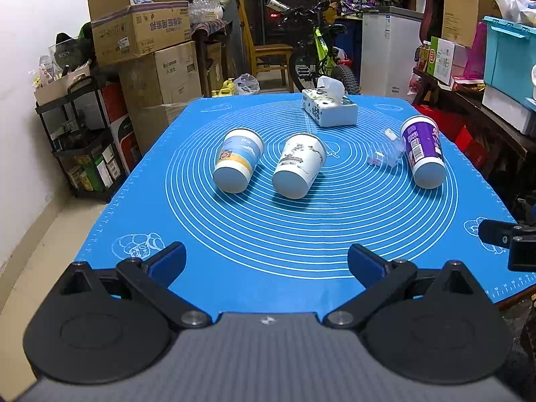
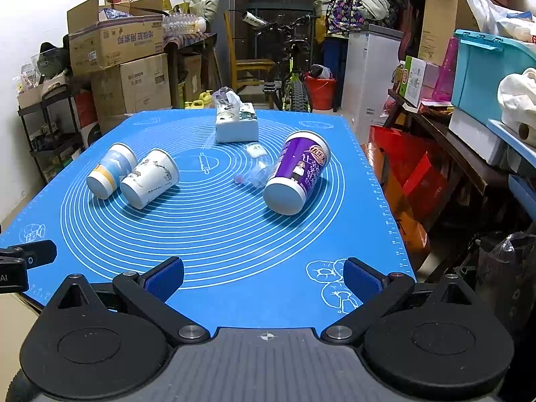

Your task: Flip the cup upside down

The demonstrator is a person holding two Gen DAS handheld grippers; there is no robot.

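Three paper cups stand upside down on the blue mat (image 1: pixel 268 227), bases up. A blue-and-white cup (image 1: pixel 238 164) is at the left, a white ink-print cup (image 1: pixel 298 170) in the middle and a purple cup (image 1: pixel 422 151) at the right. They show in the right wrist view too: blue-and-white cup (image 2: pixel 111 171), white cup (image 2: pixel 149 178), purple cup (image 2: pixel 296 177). My left gripper (image 1: pixel 266 261) is open and empty above the mat's near edge. My right gripper (image 2: pixel 264 276) is open and empty, well short of the purple cup.
A tissue box (image 1: pixel 330 107) sits at the mat's far side, also in the right wrist view (image 2: pixel 237 123). A clear plastic wrapper (image 1: pixel 387 149) lies left of the purple cup. Stacked cardboard boxes (image 1: pixel 140 33), a bicycle (image 1: pixel 318 53) and shelves surround the table.
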